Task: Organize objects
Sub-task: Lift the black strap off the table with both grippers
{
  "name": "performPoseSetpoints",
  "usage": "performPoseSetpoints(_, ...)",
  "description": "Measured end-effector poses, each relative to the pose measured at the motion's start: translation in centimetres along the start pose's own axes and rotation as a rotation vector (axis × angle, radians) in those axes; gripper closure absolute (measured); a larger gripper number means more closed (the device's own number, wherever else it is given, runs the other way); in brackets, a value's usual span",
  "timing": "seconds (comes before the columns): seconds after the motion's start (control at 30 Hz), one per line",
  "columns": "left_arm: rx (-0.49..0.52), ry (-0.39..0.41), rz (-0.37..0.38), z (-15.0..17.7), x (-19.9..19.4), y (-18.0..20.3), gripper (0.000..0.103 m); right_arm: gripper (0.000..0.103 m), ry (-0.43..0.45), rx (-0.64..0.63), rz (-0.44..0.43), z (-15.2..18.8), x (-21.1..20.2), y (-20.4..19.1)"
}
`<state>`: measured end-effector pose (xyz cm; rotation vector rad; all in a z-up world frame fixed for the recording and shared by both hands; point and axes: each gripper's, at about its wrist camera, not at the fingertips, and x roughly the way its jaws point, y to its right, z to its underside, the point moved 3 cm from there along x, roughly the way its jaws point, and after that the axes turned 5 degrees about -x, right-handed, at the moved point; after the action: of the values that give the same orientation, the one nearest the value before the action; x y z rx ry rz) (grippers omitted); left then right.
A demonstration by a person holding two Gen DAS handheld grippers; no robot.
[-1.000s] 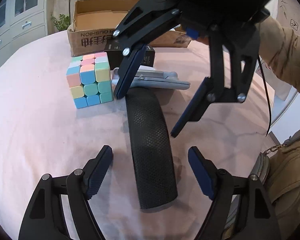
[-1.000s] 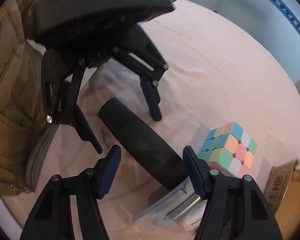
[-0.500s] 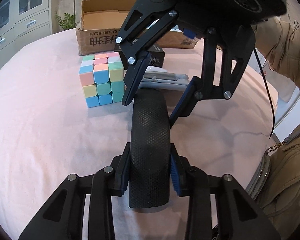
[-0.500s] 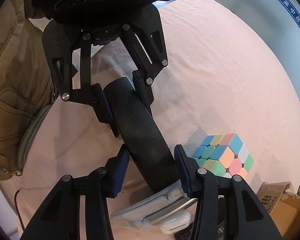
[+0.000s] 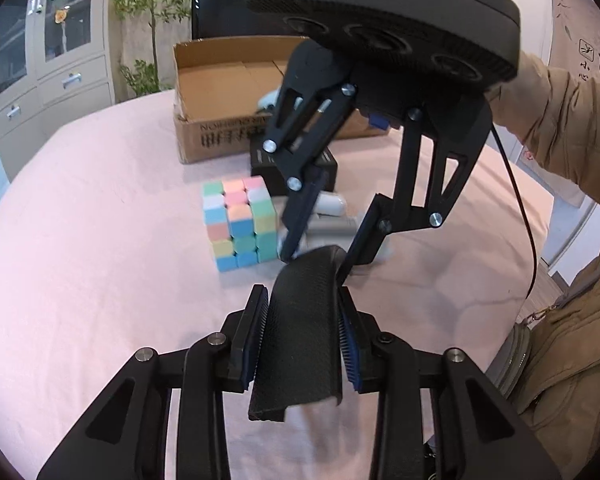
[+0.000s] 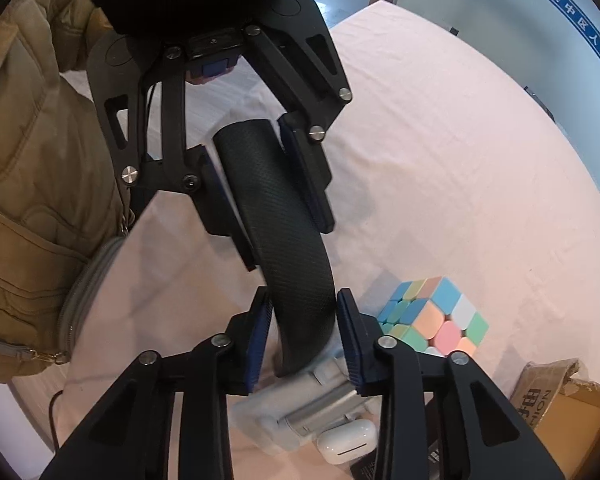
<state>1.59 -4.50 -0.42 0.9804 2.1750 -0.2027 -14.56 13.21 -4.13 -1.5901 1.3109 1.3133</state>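
Observation:
A long black textured wrist rest (image 5: 300,332) hangs lifted above the pink tablecloth, bowed between both grippers. My left gripper (image 5: 302,344) is shut on its near end. My right gripper (image 6: 302,340) is shut on its other end, which also shows in the right wrist view (image 6: 284,232). A pastel puzzle cube (image 5: 240,224) stands on the cloth just left of the rest; it also shows in the right wrist view (image 6: 432,316). An open cardboard box (image 5: 236,96) stands at the far side.
A grey folded stand (image 6: 300,412), a white earbud case (image 6: 346,446) and a small black box (image 5: 324,168) lie between the cube and the cardboard box. The person's tan jacket (image 5: 572,320) is at the right table edge. A grey cabinet (image 5: 48,80) stands beyond.
Both grippers closed on the wrist rest, one at each end, then lifted it off the cloth. It now bows upward between them.

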Motion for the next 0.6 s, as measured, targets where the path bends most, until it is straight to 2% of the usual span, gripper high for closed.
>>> performPoseSetpoints(0.07,0.007,-0.002,-0.014,-0.3,0.0,-0.1,0.077,0.088,0.001,0.006,-0.004,0.2,-0.2,0.1)
performPoseSetpoints(0.17,-0.003,-0.009,-0.010,0.1,0.1,-0.5,0.078,0.091,-0.001,0.019,-0.005,0.9,0.0,0.1)
performPoseSetpoints(0.33,-0.012,-0.032,0.007,0.1,1.2,-0.9,0.080,0.091,0.022,0.054,-0.029,2.4,0.4,0.1)
performPoseSetpoints(0.4,0.000,-0.046,0.011,0.3,1.1,-0.6,0.080,0.091,0.010,0.057,-0.007,3.0,0.8,0.1)
performPoseSetpoints(0.43,0.004,-0.050,0.015,0.3,1.3,-0.5,0.079,0.091,0.004,0.069,-0.026,3.4,1.1,0.0)
performPoseSetpoints(0.5,0.023,-0.059,0.005,0.7,1.5,-0.1,0.073,0.090,-0.005,0.071,-0.014,4.0,1.5,-0.3)
performPoseSetpoints(0.6,0.031,-0.074,0.003,1.3,1.7,0.2,0.068,0.086,0.030,0.104,-0.017,5.0,1.6,-0.6)
